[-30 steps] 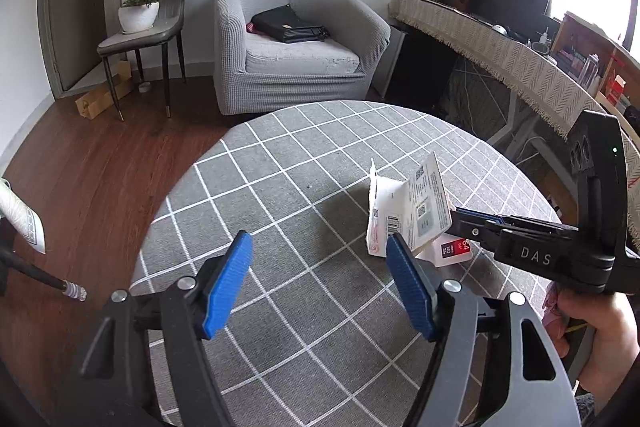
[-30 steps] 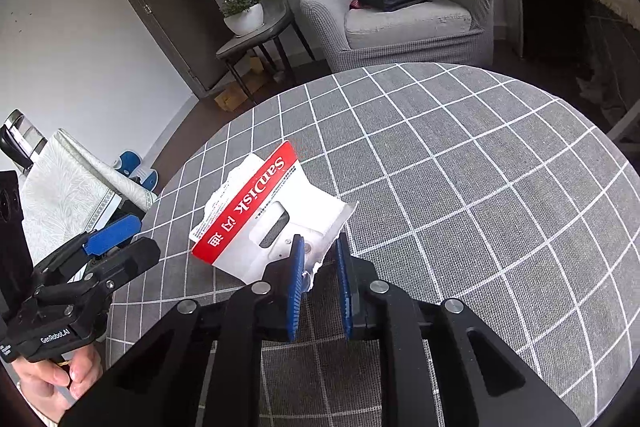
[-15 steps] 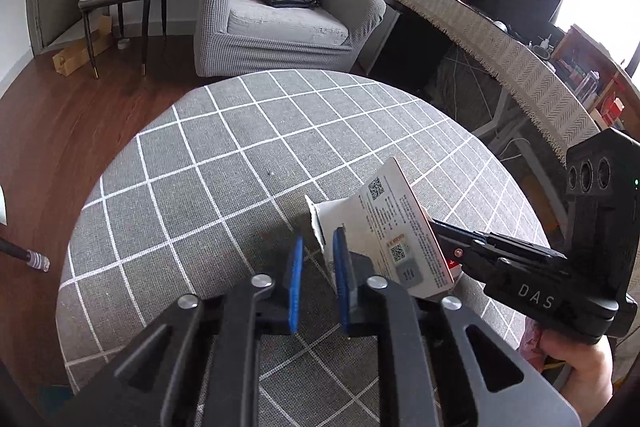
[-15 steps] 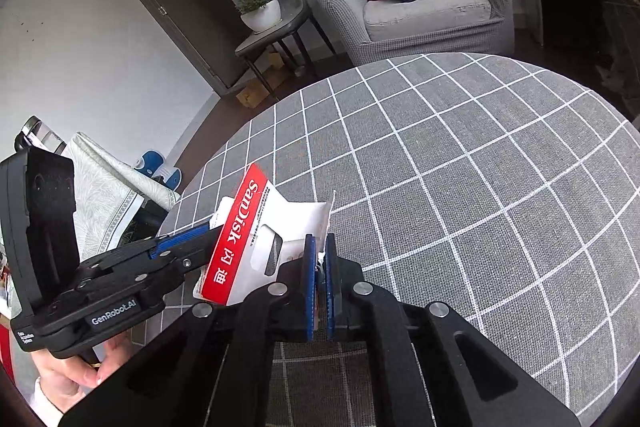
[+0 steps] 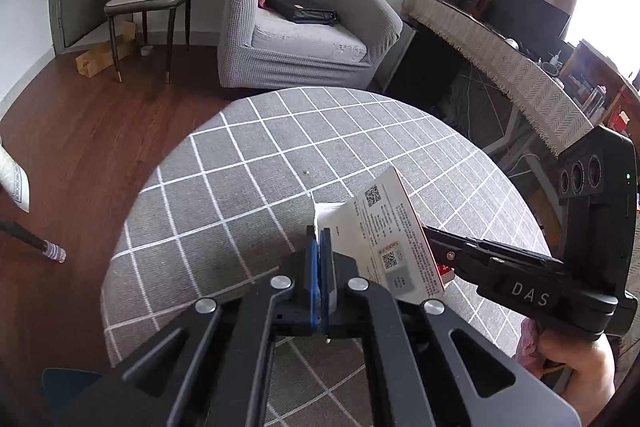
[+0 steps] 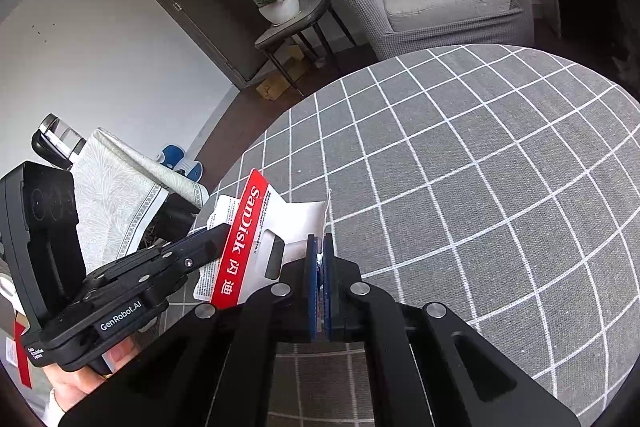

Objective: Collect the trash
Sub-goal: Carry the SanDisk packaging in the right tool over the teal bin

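The card pack (image 6: 256, 247), red-striped, is held off the table (image 6: 480, 167) between the 2 tongs. The right tongs (image 6: 319, 251) are pinched on its white edge. The left tongs (image 5: 320, 247) are pressed together, with the pack's white corner at their tips; they were just closing. The pack is judged light, thin, semi-stiff card with a slick print, easily bent or torn if the 2 tongs are pulled apart. An edge grip near a corner, away from the cut-out, is judged best.

Two black handheld grippers with blue pads, left gripper (image 5: 320, 247) and right gripper (image 6: 319, 247), angled downward, both clamped closed.
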`<action>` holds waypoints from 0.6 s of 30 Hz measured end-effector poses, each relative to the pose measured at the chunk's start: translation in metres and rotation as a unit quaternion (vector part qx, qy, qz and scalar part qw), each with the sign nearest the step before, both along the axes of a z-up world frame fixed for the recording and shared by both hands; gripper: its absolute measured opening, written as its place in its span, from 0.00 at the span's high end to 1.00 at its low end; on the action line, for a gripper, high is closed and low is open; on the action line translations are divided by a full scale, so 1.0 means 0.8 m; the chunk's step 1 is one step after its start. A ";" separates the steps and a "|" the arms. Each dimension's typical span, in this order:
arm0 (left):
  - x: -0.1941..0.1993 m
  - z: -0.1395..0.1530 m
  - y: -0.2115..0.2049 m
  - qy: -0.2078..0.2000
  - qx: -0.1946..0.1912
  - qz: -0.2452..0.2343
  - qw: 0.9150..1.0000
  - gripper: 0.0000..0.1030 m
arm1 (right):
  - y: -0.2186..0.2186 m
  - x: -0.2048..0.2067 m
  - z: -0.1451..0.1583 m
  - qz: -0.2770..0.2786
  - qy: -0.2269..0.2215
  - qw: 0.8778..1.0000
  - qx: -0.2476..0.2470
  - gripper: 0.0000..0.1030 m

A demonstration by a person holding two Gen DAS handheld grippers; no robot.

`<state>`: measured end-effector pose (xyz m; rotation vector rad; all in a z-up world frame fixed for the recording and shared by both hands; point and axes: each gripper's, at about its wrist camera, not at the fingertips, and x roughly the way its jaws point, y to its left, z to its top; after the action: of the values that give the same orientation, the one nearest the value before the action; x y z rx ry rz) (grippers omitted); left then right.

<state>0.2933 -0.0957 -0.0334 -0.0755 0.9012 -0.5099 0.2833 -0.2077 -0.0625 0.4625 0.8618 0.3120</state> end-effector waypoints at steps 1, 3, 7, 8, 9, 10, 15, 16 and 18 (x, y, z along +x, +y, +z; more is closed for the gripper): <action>-0.003 0.004 0.006 -0.004 0.005 0.004 1.000 0.98 | 0.006 0.002 0.003 0.006 -0.001 1.000 0.001 0.98; -0.009 0.011 0.023 -0.009 0.011 0.013 1.000 0.98 | 0.020 0.002 0.007 0.017 -0.002 1.000 0.006 0.98; -0.024 0.022 0.057 -0.014 0.016 0.031 0.999 0.98 | 0.051 -0.003 0.021 0.049 -0.012 0.999 -0.001 0.98; -0.030 0.023 0.065 -0.015 0.015 0.035 0.999 0.98 | 0.057 -0.005 0.024 0.056 -0.014 0.998 -0.002 0.98; -0.036 0.026 0.073 -0.016 0.014 0.040 0.999 0.98 | 0.066 -0.006 0.027 0.064 -0.016 0.998 -0.006 0.98; -0.042 0.028 0.081 -0.017 0.014 0.046 0.999 0.98 | 0.075 -0.007 0.029 0.072 -0.017 0.997 -0.009 0.98; -0.072 0.038 0.123 -0.025 0.026 0.076 0.996 0.97 | 0.117 -0.013 0.038 0.112 -0.028 0.993 -0.009 0.98; -0.079 0.040 0.134 -0.026 0.026 0.083 0.996 0.97 | 0.126 -0.015 0.041 0.119 -0.030 0.992 -0.009 0.98; -0.091 0.045 0.155 -0.029 0.028 0.099 0.994 0.97 | 0.148 -0.018 0.047 0.139 -0.035 0.990 -0.010 0.98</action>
<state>0.2202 0.0281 0.0028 -0.0973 0.8399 -0.3013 0.2687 -0.0894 -0.0246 0.3106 0.8598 0.5733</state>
